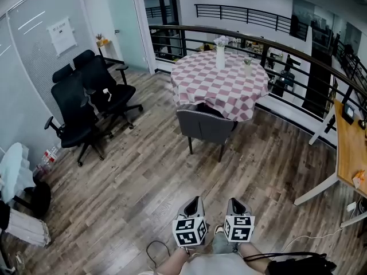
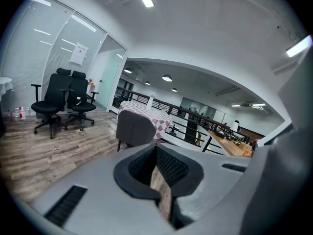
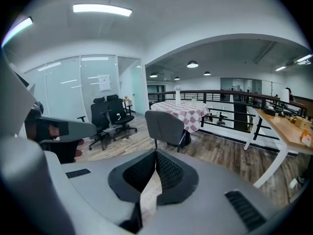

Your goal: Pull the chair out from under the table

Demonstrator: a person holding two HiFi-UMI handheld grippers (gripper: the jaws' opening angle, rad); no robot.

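Note:
A grey upholstered chair [image 1: 205, 125] stands tucked against a round table [image 1: 195, 76] draped in a pink-and-white checked cloth, its back turned toward me. Both grippers are low in the head view, well short of the chair and apart from it, side by side. My left gripper [image 1: 195, 201] and my right gripper [image 1: 234, 202] are each shut with nothing between the jaws. In the left gripper view, the chair [image 2: 134, 128] and table [image 2: 146, 110] lie ahead of the shut jaws [image 2: 156, 149]. The right gripper view likewise has the chair [image 3: 166, 125] beyond its shut jaws [image 3: 156, 155].
Two black office chairs [image 1: 86, 105] stand at the left by a glass wall. A wooden desk [image 1: 348, 148] on white legs sits at the right. A curved railing [image 1: 298, 56] runs behind the table. A white vase [image 1: 220, 55] stands on the cloth. A cable [image 1: 155, 251] lies on the wooden floor by my feet.

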